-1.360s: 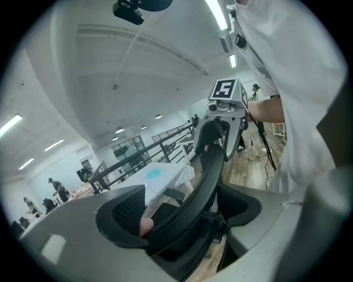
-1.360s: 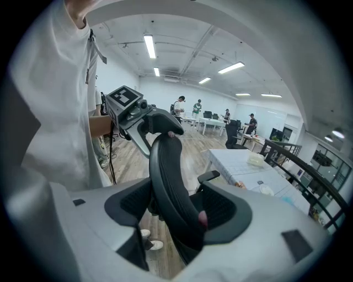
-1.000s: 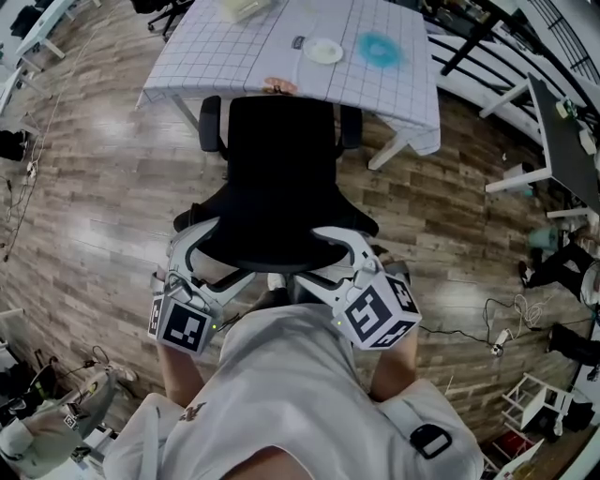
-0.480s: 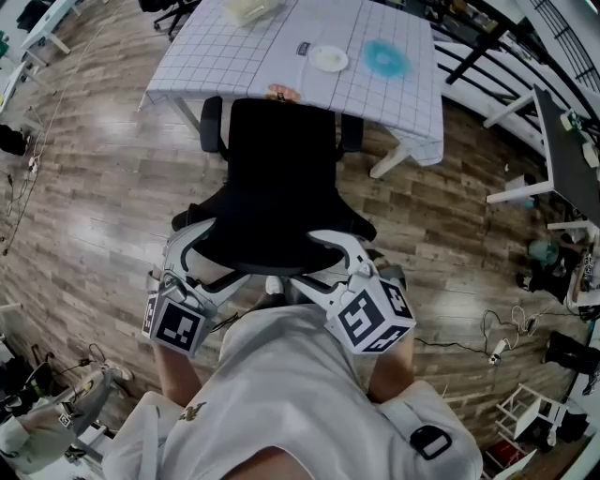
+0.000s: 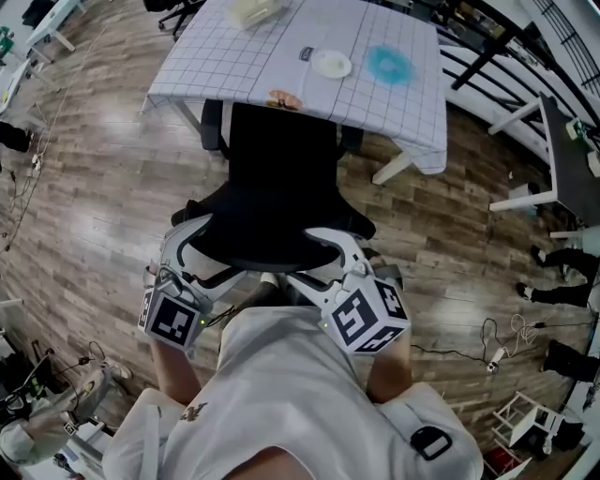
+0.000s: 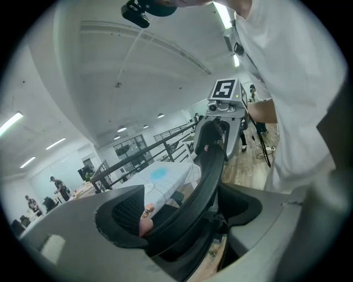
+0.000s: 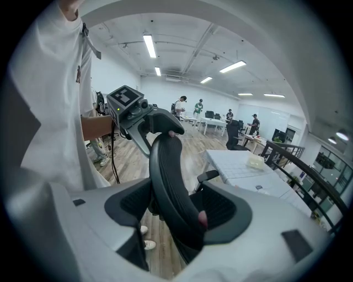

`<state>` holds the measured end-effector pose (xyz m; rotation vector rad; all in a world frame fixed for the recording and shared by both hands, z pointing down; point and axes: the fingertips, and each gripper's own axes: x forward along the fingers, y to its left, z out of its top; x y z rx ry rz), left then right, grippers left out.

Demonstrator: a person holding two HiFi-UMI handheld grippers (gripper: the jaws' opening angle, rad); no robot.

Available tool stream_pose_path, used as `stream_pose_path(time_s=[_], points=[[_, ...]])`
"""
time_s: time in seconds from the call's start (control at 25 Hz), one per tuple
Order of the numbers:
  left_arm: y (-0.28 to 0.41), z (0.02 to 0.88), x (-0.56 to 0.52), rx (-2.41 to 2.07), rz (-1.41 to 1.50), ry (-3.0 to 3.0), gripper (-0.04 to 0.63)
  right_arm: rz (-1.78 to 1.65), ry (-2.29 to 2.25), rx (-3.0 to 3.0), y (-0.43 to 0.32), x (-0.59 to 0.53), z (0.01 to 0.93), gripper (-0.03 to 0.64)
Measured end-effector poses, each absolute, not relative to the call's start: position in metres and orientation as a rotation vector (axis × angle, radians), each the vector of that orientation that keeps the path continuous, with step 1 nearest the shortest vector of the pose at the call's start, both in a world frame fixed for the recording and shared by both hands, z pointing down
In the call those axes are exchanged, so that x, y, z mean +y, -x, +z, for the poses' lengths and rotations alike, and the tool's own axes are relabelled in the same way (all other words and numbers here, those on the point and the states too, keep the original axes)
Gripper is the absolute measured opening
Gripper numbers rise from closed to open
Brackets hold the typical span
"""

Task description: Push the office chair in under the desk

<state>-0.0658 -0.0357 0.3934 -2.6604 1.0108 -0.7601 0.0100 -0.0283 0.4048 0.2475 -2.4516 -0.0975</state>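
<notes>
A black office chair (image 5: 272, 187) stands in front of a desk (image 5: 234, 66) covered with a white grid cloth; the front of its seat and its armrests reach under the desk's near edge. My left gripper (image 5: 194, 239) is shut on the left end of the backrest's top edge. My right gripper (image 5: 336, 246) is shut on the right end. In the left gripper view the curved backrest rim (image 6: 207, 171) runs between the jaws. The right gripper view shows the same rim (image 7: 168, 187) pinched between its jaws, with the left gripper's marker cube (image 7: 126, 98) beyond.
On the desk lie a white plate (image 5: 331, 64), a blue round item (image 5: 386, 64), a pale container (image 5: 248, 9) and a small dark object (image 5: 306, 53). Another desk (image 5: 562, 141) stands at the right. Cables (image 5: 497, 352) lie on the wooden floor.
The chair has rolled a little toward the desk, so more of its front is hidden beneath the cloth. Both grippers kept their hold and went along with it.
</notes>
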Motion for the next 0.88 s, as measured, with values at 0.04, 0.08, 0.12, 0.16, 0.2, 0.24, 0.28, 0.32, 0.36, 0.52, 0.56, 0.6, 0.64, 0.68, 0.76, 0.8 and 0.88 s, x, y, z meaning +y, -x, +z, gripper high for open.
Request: stream_pose_path(time_s=[0.04,0.08,0.12,0.16,0.2,0.24,0.28,0.32,0.36,0.52,0.56,0.6,0.64,0.68,0.76,0.8,0.88], points=[[0.067,0.393,-0.039,1.011,-0.762,2.662,0.416,-0.096,-0.246,-2.451,-0.009,-0.031,0.405,0.296],[0.068,0.393,-0.041,1.009,-0.764,2.664,0.416,-0.094,-0.246,-2.451,-0.008,-0.034,0.405,0.296],[0.069,0.393,-0.044,1.007,-0.764,2.667,0.417,-0.093,-0.246,-2.452,-0.007,-0.036,0.404,0.296],[0.070,0.393,-0.047,1.004,-0.763,2.670,0.417,-0.091,-0.247,-2.453,-0.006,-0.039,0.404,0.296],[0.071,0.392,-0.049,1.002,-0.761,2.672,0.417,-0.091,-0.248,-2.453,-0.005,-0.041,0.403,0.296],[0.073,0.392,-0.051,1.000,-0.760,2.673,0.419,-0.091,-0.249,-2.453,-0.003,-0.043,0.403,0.296],[0.075,0.392,-0.053,0.997,-0.759,2.673,0.419,-0.090,-0.251,-2.452,-0.001,-0.045,0.403,0.296],[0.077,0.392,-0.055,0.994,-0.759,2.674,0.419,-0.088,-0.253,-2.452,0.002,-0.047,0.404,0.296],[0.079,0.393,-0.057,0.990,-0.759,2.676,0.419,-0.085,-0.256,-2.452,0.004,-0.049,0.404,0.296],[0.087,0.392,-0.068,0.973,-0.757,2.685,0.420,-0.078,-0.266,-2.454,0.012,-0.058,0.403,0.296],[0.089,0.393,-0.070,0.969,-0.757,2.686,0.420,-0.077,-0.269,-2.453,0.014,-0.060,0.404,0.296],[0.092,0.393,-0.072,0.966,-0.757,2.687,0.420,-0.076,-0.271,-2.452,0.016,-0.062,0.404,0.296],[0.094,0.393,-0.074,0.962,-0.757,2.687,0.420,-0.075,-0.274,-2.450,0.018,-0.064,0.404,0.296],[0.096,0.393,-0.076,0.959,-0.757,2.686,0.420,-0.075,-0.278,-2.448,0.020,-0.066,0.404,0.296],[0.099,0.393,-0.080,0.952,-0.755,2.686,0.420,-0.075,-0.287,-2.445,0.024,-0.069,0.404,0.296],[0.101,0.393,-0.081,0.950,-0.752,2.686,0.420,-0.075,-0.290,-2.444,0.025,-0.070,0.404,0.296],[0.104,0.393,-0.086,0.947,-0.749,2.686,0.420,-0.074,-0.293,-2.443,0.029,-0.074,0.404,0.297]])
